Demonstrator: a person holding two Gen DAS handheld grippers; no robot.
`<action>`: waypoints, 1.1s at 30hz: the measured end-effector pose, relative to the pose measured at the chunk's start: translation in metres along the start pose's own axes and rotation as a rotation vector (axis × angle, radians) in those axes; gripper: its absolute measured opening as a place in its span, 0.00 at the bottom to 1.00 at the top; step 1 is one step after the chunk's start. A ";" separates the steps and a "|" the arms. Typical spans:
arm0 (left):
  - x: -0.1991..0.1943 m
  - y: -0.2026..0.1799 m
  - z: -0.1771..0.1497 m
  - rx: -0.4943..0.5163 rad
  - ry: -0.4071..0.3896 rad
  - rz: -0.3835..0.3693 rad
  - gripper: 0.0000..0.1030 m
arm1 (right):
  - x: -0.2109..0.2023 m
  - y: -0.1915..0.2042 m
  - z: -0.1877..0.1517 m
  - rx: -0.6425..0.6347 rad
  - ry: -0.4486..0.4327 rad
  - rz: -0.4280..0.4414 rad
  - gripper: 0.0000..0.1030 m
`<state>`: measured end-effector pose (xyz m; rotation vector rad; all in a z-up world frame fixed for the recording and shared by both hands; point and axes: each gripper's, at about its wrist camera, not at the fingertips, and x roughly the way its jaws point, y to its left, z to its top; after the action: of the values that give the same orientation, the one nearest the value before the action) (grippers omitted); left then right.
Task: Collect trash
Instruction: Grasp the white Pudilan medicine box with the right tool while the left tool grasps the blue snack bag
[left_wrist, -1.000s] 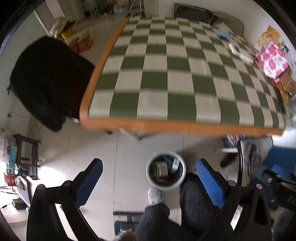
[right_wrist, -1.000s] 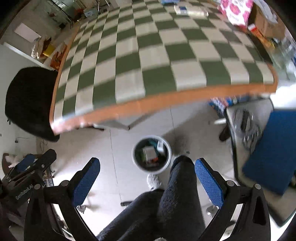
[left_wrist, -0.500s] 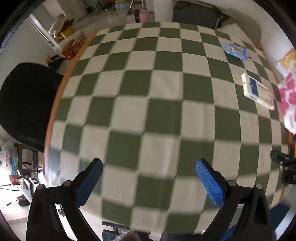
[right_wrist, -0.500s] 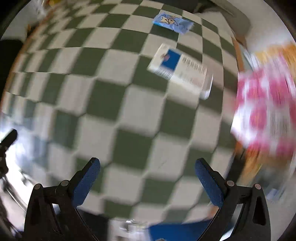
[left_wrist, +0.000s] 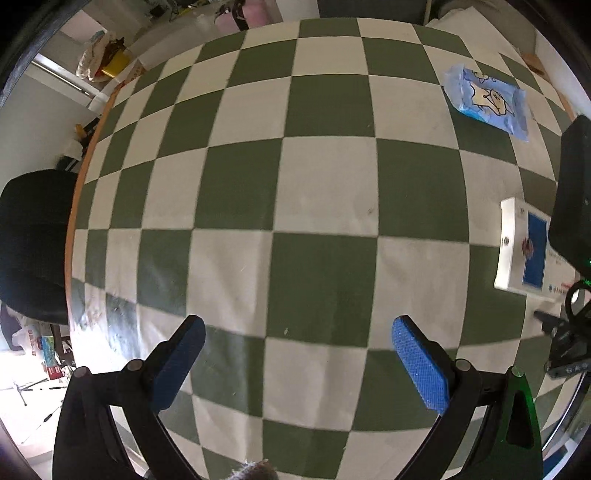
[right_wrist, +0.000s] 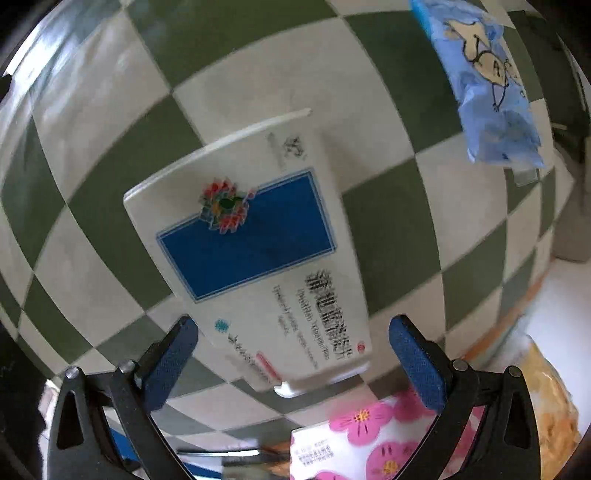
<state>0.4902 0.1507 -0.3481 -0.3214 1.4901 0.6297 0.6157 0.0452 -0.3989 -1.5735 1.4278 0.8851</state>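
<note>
On the checked desk (left_wrist: 325, 206), at the far left, a black chair (left_wrist: 33, 243) is seen at nine o'clock, just past the desk's orange edge (left_wrist: 74, 206). The left tool (left_wrist: 295, 354) is held wide open over bare squares, with nothing between its blue pads. Much free room is found there, so it can be moved about without a bump.

Farther right, the white box (right_wrist: 255, 258) with the blue patch lies flat on the desk. It is seen at three o'clock in the left view and in the middle of the right view. The right tool (right_wrist: 293, 354) is also spread wide, gripping nothing, with the box's near end between its pads.

The box is flat and low, so it could be pushed along the cloth or slip out if the pads are closed too high. It looks about as wide as the gap, so a corner could be caught.

At one o'clock lies the blue wrapper (right_wrist: 487, 88), well apart. At five o'clock a pink flower pack (right_wrist: 362, 439) sits close under the tool, near the desk's edge. It could be knocked off if the tool is swung low.
</note>
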 end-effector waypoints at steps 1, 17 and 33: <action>0.001 -0.001 0.003 -0.001 0.005 -0.003 1.00 | 0.001 -0.004 -0.001 0.008 -0.005 0.027 0.98; -0.013 -0.051 0.116 -0.011 -0.041 -0.240 1.00 | 0.037 -0.175 -0.125 1.294 -0.287 0.430 0.84; -0.007 -0.134 0.165 0.138 -0.039 -0.275 0.32 | 0.045 -0.214 -0.130 1.381 -0.355 0.342 0.82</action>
<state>0.7022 0.1350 -0.3522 -0.3965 1.4129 0.3101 0.8301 -0.0858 -0.3607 -0.1356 1.4810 0.1515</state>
